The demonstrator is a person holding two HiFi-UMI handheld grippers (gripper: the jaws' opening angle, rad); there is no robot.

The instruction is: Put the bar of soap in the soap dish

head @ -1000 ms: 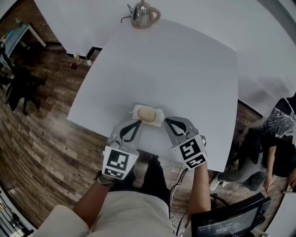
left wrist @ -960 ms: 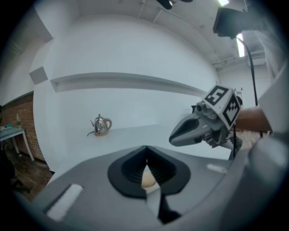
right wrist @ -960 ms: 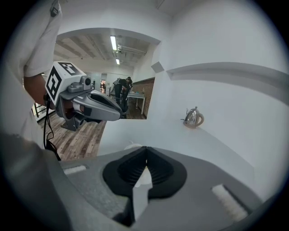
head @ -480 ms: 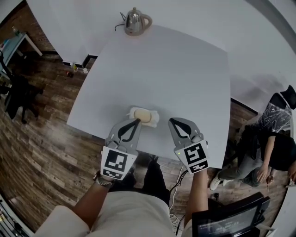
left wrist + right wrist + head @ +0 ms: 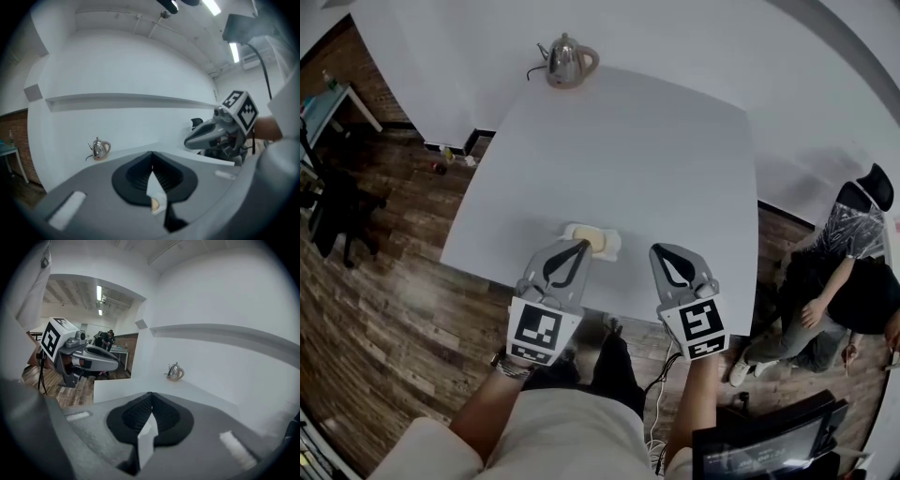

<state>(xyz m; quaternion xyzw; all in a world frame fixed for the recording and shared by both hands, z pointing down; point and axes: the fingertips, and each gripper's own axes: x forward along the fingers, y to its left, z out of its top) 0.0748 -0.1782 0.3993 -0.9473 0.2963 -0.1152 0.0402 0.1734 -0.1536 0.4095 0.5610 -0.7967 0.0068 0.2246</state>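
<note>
Cream bar of soap (image 5: 594, 241) in soap dish (image 5: 572, 230) on table (image 5: 628, 150), left claw (image 5: 583, 245) and right claw (image 5: 662, 250) closed, empty, square markers (image 5: 538, 328)

Bright, even and diffuse across the head view, with no hard shadows on the white table (image 5: 619, 159), only a soft sheen. Bends strongly toward the edges, fisheye-style, and darkens in the corners. Sharp at the centre, softer near the rim. Glints on the metal kettle (image 5: 565, 62).

In the left gripper view, lit from above by ceiling tube lights (image 5: 234, 51), blown out to pure white. Heavily blurred on the close-up left gripper (image 5: 151, 153); hazy on the far wall.

In the right gripper view, ringed by a black circular border, with glare from one tube light (image 5: 99, 292) in the room behind. Soft and out of focus on the right gripper (image 5: 151, 395).
</note>
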